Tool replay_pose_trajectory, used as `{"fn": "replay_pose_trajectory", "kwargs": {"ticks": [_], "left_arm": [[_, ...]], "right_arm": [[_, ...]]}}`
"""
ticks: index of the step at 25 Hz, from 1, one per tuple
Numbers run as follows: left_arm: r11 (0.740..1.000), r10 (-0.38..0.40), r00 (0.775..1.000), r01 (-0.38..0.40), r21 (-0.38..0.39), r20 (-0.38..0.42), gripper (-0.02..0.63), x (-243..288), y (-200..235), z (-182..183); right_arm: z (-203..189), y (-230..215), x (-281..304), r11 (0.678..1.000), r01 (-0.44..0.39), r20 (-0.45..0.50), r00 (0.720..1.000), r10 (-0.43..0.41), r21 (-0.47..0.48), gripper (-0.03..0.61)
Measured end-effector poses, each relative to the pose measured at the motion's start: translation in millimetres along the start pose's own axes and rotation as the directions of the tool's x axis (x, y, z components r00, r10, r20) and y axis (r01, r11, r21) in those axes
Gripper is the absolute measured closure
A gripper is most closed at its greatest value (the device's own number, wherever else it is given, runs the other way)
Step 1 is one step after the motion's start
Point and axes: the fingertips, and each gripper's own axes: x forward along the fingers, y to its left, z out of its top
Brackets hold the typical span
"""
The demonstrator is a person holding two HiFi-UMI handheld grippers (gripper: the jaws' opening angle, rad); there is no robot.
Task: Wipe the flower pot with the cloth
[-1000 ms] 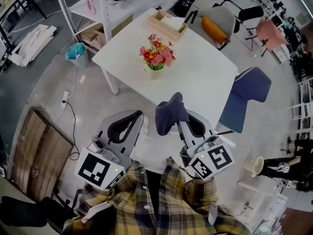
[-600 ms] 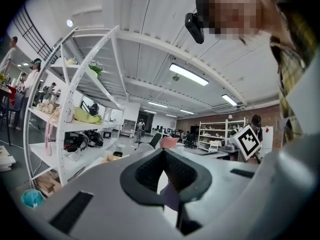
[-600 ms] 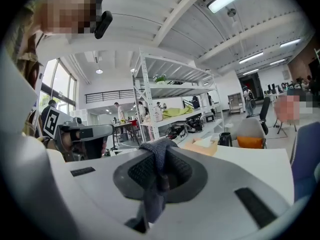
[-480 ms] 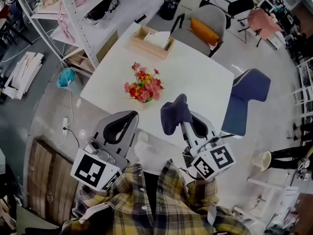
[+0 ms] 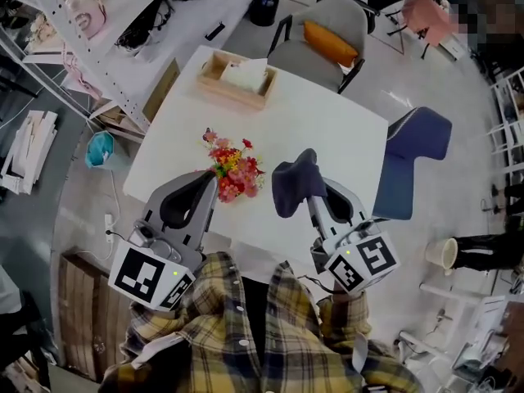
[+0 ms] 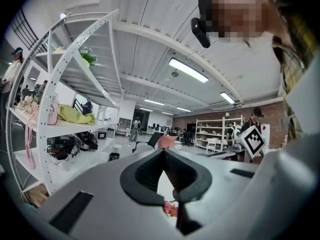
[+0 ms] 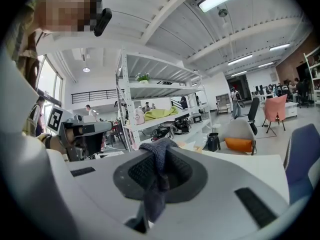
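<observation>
Fingers (image 7: pixel 220 184) of the right gripper (image 5: pixel 313 196) clamp a dark blue cloth (image 5: pixel 295 185), bunched above their tips. The left gripper (image 5: pixel 208 182) has its fingers (image 6: pixel 100 194) pressed together with nothing between them. Both are over the near edge of the white counter (image 5: pixel 327 129). The flower pot (image 5: pixel 232 173), full of red and pink blooms, stands on the counter at the cloth's 9 o'clock, just beside the left gripper's tips. A wooden tray (image 5: pixel 236 80) lies at the pot's 12 o'clock.
</observation>
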Motion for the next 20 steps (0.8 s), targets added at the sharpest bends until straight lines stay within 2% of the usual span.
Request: {"fn": "replay_pose_trajectory", "kwargs": {"ticks": [11,20], "left_arm": [[0.999,0.022,0.998,-0.024,-0.036,-0.067,0.609,12,62,-25],[0.992,0.076,0.989,-0.088,-0.090,-0.129,0.609,-2,90,-87]], "right_arm": [[-23,-22,19,0.992,0.111,-0.070,0.992,-0.106,0.059,0.566],[-81,-29,51,0.991,0.094,-0.204,0.976,-0.073,0.098,0.566]]}}
